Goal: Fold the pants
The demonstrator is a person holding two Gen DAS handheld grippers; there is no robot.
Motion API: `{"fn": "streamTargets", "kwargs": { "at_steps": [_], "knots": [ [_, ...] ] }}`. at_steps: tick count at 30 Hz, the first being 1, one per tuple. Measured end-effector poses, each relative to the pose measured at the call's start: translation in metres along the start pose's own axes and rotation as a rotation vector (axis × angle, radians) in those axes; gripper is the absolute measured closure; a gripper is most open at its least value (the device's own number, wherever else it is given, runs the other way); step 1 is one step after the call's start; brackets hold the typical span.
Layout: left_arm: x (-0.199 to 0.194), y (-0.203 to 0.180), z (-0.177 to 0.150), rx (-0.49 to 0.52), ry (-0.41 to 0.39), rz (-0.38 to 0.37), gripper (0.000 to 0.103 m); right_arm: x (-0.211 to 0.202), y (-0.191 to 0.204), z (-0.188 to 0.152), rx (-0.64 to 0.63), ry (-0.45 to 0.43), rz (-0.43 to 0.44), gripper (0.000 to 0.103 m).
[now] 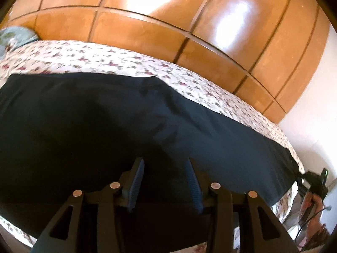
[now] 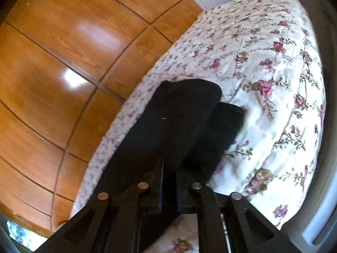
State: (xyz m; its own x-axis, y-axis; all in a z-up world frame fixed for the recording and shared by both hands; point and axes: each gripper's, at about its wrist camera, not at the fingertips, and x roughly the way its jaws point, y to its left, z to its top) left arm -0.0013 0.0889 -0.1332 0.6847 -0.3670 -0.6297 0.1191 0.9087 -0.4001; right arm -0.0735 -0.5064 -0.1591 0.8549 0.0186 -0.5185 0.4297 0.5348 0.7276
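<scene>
A: The left gripper (image 1: 166, 162) has its jaws apart over the pants (image 1: 105, 116), and nothing is between them. Why?

B: I think it waits. The right gripper (image 2: 168, 164) is almost closed on the dark cloth, probably to pull the legs straight.

A: And further away?

B: The pants lie on a flowered bed (image 2: 263, 63). Behind it is a wooden wardrobe (image 1: 168, 10).
</scene>
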Motion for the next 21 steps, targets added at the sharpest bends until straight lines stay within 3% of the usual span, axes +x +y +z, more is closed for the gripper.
{"fn": "streamTargets", "kwargs": {
  "at_steps": [2, 4, 7, 9, 13, 18, 21],
  "knots": [
    [0.005, -0.013, 0.000, 0.043, 0.012, -0.030, 0.061, 0.005, 0.001, -0.003, 0.011, 0.029, 0.006, 0.078],
    [0.010, -0.027, 0.000, 0.091, 0.027, -0.051, 0.059, 0.008, 0.004, -0.009, -0.008, 0.039, 0.002, 0.078],
    [0.023, -0.048, -0.003, 0.179, 0.084, -0.054, 0.059, 0.008, 0.019, -0.011, -0.108, 0.038, -0.039, 0.094],
    [0.025, -0.057, -0.005, 0.214, 0.095, -0.054, 0.059, 0.002, 0.026, -0.007, -0.153, 0.017, -0.058, 0.095],
    [0.022, -0.054, -0.009, 0.210, 0.106, -0.087, 0.059, -0.020, 0.033, -0.004, -0.200, -0.020, -0.069, 0.095],
    [0.022, -0.050, -0.011, 0.183, 0.099, -0.104, 0.057, 0.002, 0.021, -0.015, -0.236, 0.051, -0.169, 0.094],
    [0.019, -0.049, -0.010, 0.176, 0.109, -0.110, 0.057, -0.007, 0.021, -0.012, -0.219, 0.004, -0.209, 0.083]
  ]
}}
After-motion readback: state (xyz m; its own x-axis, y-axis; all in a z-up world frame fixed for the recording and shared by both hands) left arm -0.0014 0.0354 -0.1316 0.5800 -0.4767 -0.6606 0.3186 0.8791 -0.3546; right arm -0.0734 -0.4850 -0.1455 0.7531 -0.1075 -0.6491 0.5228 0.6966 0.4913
